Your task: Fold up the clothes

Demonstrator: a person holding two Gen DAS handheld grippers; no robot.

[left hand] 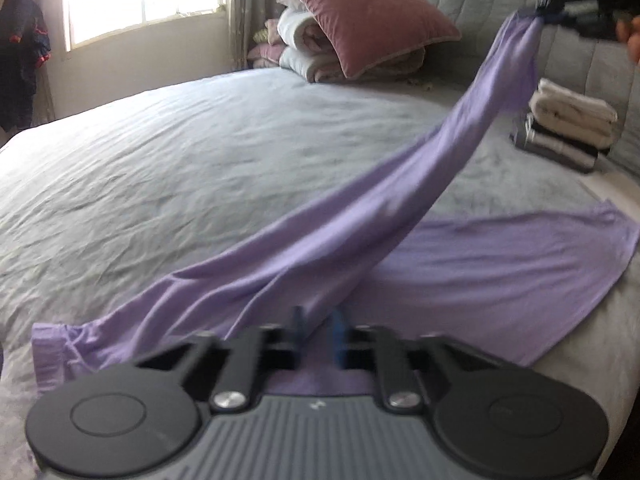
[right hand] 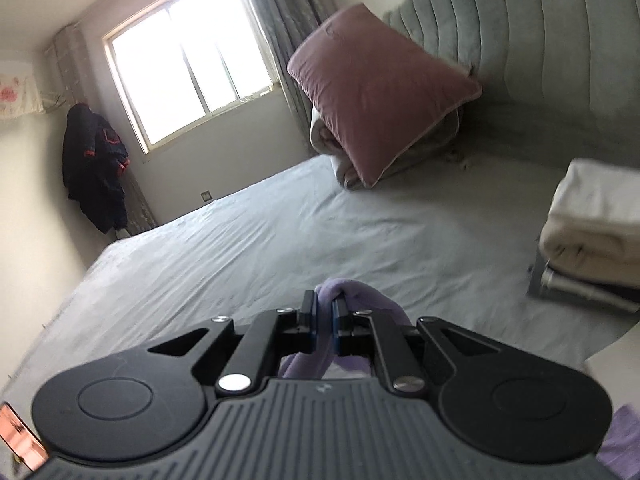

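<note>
The bed (left hand: 160, 168) fills both views, covered by a pale grey sheet (right hand: 248, 248) with fine creases running across it. A padded grey headboard (right hand: 540, 60) with vertical channels curves behind it at 1 o'clock.

A lilac garment (left hand: 360, 216) lies partly spread on the sheet at 4 o'clock in the left view and rises in a stretched band toward 1 o'clock. The right gripper (right hand: 324, 308) has its jaws nearly closed on a bunched edge of the garment, cloth showing between and above the blue pads; in the left view it holds that end up in the air before the headboard. The left gripper (left hand: 318, 332) sits low at 6 o'clock with a narrow gap between its fingers; lilac cloth lies under and between them, but motion blur hides whether they pinch it, so I cannot tell.

A pink pillow (right hand: 380, 92) leans on rolled quilts (left hand: 304, 48) at 12 o'clock near the headboard. A stack of folded clothes (left hand: 568, 124), cream on top with grey and dark layers beneath, rests on the sheet at 2 o'clock.

The window (right hand: 192, 68) glares white at 11 o'clock, with a grey curtain (right hand: 280, 12) hanging at its right side. A dark coat (right hand: 96, 168) with red trim hangs in the corner at 9 o'clock against a plain wall (right hand: 36, 184).
</note>
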